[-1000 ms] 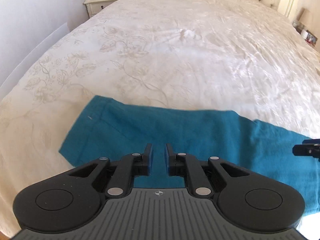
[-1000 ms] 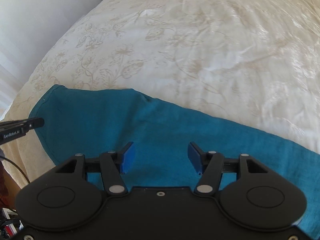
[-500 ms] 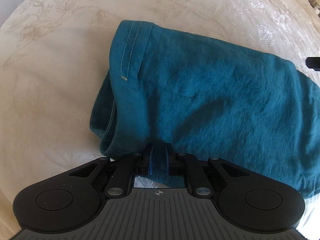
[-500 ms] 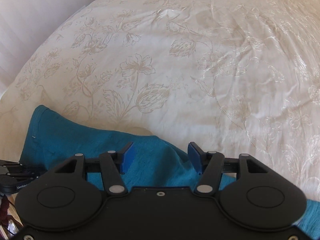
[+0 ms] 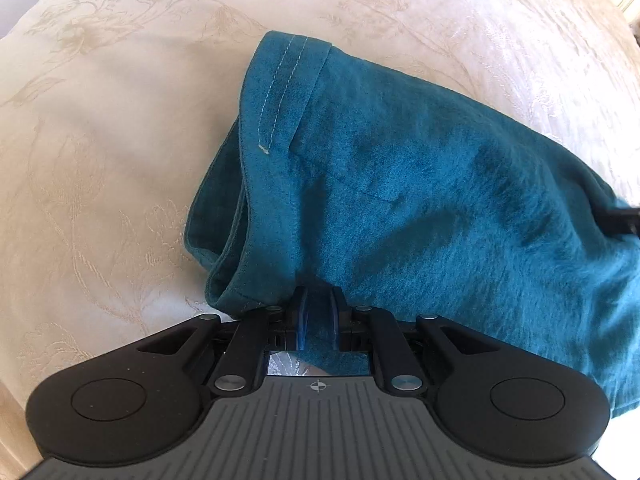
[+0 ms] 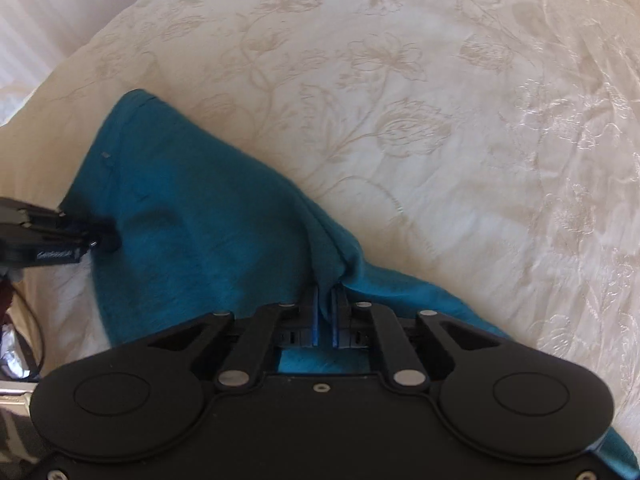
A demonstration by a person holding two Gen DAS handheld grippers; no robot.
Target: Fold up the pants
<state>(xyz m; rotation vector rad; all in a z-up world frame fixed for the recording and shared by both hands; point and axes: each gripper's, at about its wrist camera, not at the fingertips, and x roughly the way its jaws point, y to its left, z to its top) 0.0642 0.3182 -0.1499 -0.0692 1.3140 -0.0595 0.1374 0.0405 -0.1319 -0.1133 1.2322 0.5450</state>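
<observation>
Right gripper (image 6: 325,312) jaws just closed, spread wide half a second back, now pinched on a raised ridge of the pants (image 6: 208,240). Left gripper (image 5: 318,316) clamped on the near edge of the pants (image 5: 420,200) same as half a second ago, view barely shifted since then; a second back hovering with jaws apart above flat cloth.

Blue pads pressed on teal fabric at both grippers, cloth bunched between them and trailing under each body.

Teal pants lying on cream floral bedspread (image 5: 100,160), near the bed's close edge. Long axis left-right across the bed. In the left view hemmed end with double stitch line (image 5: 280,92) pointing far-left, layers open at that end. In the right view fabric pulled into a tent from the pinch, tapering to a far-left corner.

Right end of the pants cut off by frame edge and by the gripper bodies in both views. Other gripper only partly seen: dark tip at right edge of the left view (image 5: 624,220), blurred at left edge of the right view (image 6: 60,236). Clutter at lower left of the right view too dark to make out.
</observation>
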